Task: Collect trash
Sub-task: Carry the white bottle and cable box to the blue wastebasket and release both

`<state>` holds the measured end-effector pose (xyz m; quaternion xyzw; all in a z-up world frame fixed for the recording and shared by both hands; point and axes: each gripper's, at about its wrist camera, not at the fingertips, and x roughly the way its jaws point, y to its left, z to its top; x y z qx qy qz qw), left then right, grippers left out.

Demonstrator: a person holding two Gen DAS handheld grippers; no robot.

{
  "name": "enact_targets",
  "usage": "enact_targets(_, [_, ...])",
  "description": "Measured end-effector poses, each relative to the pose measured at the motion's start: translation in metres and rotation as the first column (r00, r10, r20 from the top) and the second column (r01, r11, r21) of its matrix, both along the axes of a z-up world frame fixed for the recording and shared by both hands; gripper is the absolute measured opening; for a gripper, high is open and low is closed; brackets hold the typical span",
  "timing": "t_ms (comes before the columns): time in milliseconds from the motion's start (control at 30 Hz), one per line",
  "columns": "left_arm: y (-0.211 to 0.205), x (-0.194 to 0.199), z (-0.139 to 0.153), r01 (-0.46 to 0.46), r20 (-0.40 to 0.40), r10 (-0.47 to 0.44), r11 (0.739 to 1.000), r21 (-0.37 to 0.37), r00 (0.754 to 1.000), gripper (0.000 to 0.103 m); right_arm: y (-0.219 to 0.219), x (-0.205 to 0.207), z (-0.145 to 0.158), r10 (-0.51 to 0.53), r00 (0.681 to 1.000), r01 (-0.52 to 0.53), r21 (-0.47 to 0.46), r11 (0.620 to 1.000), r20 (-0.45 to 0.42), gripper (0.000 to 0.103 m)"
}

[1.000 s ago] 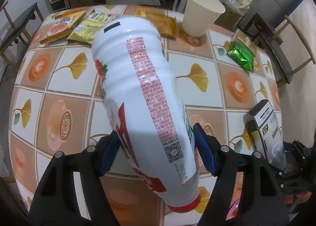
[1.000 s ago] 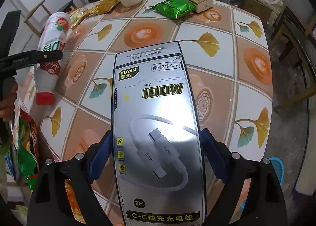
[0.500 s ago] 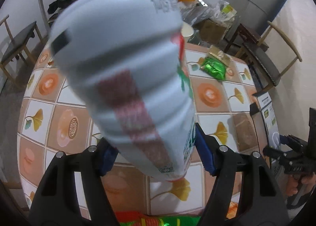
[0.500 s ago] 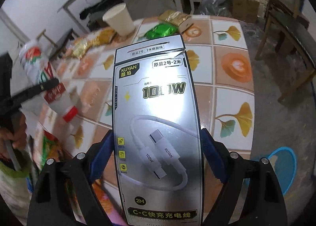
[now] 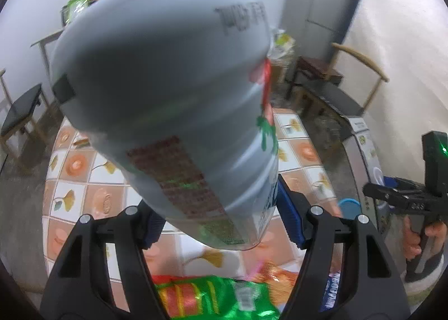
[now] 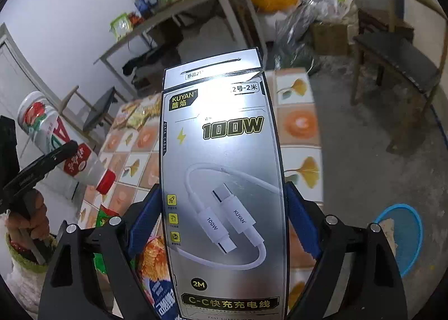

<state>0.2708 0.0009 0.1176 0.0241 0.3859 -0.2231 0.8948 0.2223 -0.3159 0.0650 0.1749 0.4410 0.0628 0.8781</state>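
Observation:
My left gripper (image 5: 221,222) is shut on a white plastic bottle (image 5: 168,90) with a red cap, held base-forward high above the tiled table (image 5: 70,166). The bottle fills most of the left wrist view and also shows in the right wrist view (image 6: 53,138), cap pointing down. My right gripper (image 6: 222,216) is shut on a silver cable box (image 6: 224,180) marked 100W, held upright above the table's near edge. Snack wrappers (image 6: 134,115) lie on the far side of the table.
A pile of colourful wrappers (image 5: 218,294) lies right below both grippers. A blue basin (image 6: 403,238) stands on the floor at the right. Chairs (image 6: 397,62) and a cluttered side table (image 6: 173,14) stand beyond. A fridge (image 5: 322,3) stands against the far wall.
Both grippers have lifted up and pulled back from the table with their objects. The bottle has tilted base-up toward the camera. The wrapper pile has come into view below.

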Motion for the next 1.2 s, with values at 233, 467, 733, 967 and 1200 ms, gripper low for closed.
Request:
enact_targets(233, [-0.039, -0.052, 0.027, 0.123, 0.039, -0.122, 0.992, -0.027, 0.992, 0.066, -0.036, -0.068, 0.025, -0.107, 0.991, 0.105, 0.031, 0.994, 0.081, 0.082])
enact_targets(467, [-0.105, -0.112, 0.030, 0.298, 0.043, -0.296, 0.954, -0.039, 0.954, 0.066, -0.086, -0.170, 0.029, -0.262, 0.958, 0.256, 0.068, 0.964, 0.115, 0.083])
enact_targets(733, [-0.207, -0.159, -0.013, 0.489, -0.078, -0.494, 0.869, -0.072, 0.866, 0.066, -0.158, -0.281, -0.005, -0.484, 0.874, 0.480, 0.094, 0.872, 0.026, 0.083])
enact_targets(967, [-0.309, -0.176, -0.097, 0.587, -0.270, -0.569, 0.809, -0.013, 0.777, 0.066, -0.212, -0.341, -0.089, -0.608, 0.784, 0.619, 0.207, 0.757, -0.123, 0.083])
enact_targets(1200, [-0.399, -0.154, -0.166, 0.613, -0.445, -0.538, 0.790, 0.032, 0.716, 0.066, -0.256, -0.333, -0.158, -0.625, 0.739, 0.673, 0.304, 0.674, -0.249, 0.083])
